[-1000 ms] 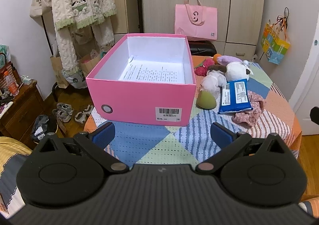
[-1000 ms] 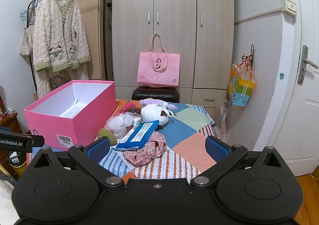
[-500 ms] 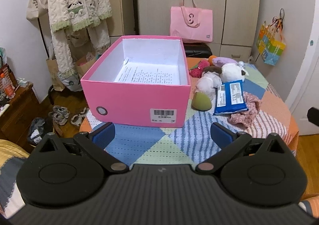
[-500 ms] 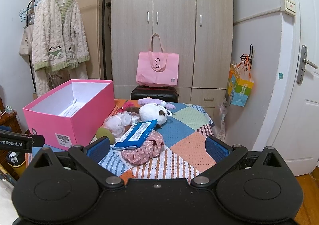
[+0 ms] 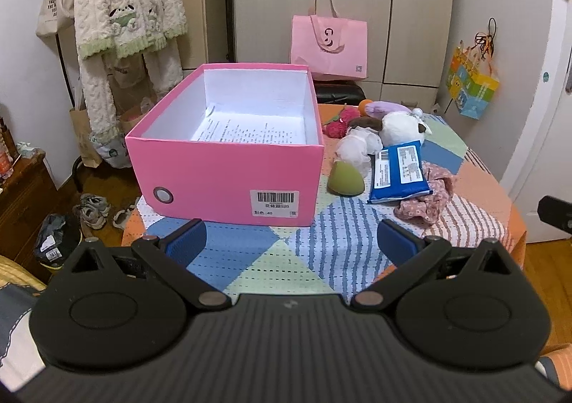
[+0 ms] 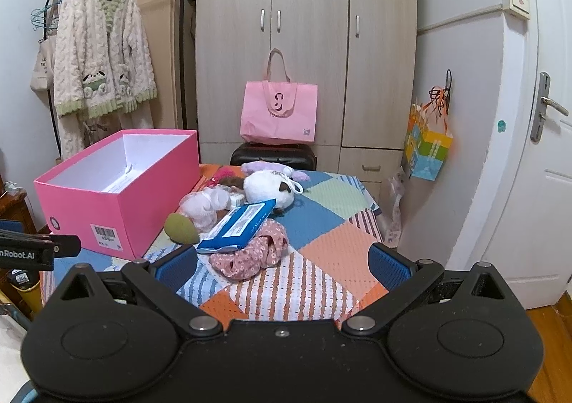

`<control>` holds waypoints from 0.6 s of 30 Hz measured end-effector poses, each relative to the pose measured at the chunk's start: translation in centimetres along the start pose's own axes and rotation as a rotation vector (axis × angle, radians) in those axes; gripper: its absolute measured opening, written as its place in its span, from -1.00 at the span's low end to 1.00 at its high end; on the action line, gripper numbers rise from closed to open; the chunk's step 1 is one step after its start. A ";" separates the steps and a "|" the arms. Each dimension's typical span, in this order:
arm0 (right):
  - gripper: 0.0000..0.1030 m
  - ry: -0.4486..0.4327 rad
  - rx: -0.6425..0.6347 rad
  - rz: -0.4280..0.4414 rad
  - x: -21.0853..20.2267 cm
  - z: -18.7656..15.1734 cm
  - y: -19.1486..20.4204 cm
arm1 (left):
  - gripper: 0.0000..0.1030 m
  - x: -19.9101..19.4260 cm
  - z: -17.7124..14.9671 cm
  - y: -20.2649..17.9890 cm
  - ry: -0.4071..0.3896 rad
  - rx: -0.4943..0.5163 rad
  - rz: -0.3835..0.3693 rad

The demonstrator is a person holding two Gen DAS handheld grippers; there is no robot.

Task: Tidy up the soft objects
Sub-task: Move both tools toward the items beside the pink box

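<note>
We hold the left gripper [image 5: 291, 236] above the near edge of the desk [image 5: 336, 252], jaws spread and empty; the right gripper [image 6: 282, 261] hovers likewise, jaws spread; the pink box [image 5: 228, 170] stands open on the desk's left, only a printed sheet inside; just right of it the soft things lie heaped: white plush [image 6: 266, 186], blue packet [image 5: 398, 170] atop floral cloth [image 6: 250, 256], green sponge [image 5: 346, 181].

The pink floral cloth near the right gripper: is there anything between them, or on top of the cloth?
Nothing stands between the open right gripper and the pink floral cloth; only bare tablecloth lies there. But the blue packet rests partly on the cloth's far edge, so lifting the cloth may drag it.
</note>
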State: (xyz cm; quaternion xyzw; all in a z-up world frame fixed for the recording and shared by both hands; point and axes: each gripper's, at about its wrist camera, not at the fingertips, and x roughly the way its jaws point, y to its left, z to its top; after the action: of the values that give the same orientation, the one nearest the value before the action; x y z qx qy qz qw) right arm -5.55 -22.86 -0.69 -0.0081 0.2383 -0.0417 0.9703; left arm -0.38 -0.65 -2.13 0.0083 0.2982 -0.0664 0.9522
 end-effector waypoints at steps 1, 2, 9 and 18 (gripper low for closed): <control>1.00 0.001 -0.001 -0.001 0.0 0.0 0.0 | 1.00 0.0 0.0 -0.1 -0.001 0.004 0.002; 1.00 0.001 -0.001 -0.002 0.0 -0.1 0.0 | 1.00 0.0 -0.1 -0.2 -0.002 0.007 0.004; 1.00 0.005 -0.001 -0.003 0.0 0.0 0.0 | 1.00 -0.3 0.0 -0.4 -0.015 0.015 -0.001; 1.00 -0.010 -0.019 0.078 0.2 -0.2 -0.2 | 1.00 0.0 -0.1 -1.5 -0.041 0.036 -0.005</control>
State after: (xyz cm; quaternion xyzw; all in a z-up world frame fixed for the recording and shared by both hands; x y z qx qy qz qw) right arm -5.49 -23.05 -0.98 -0.0084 0.2341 -0.0017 0.9722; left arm -0.65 -2.09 -2.22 0.0236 0.2775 -0.0741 0.9576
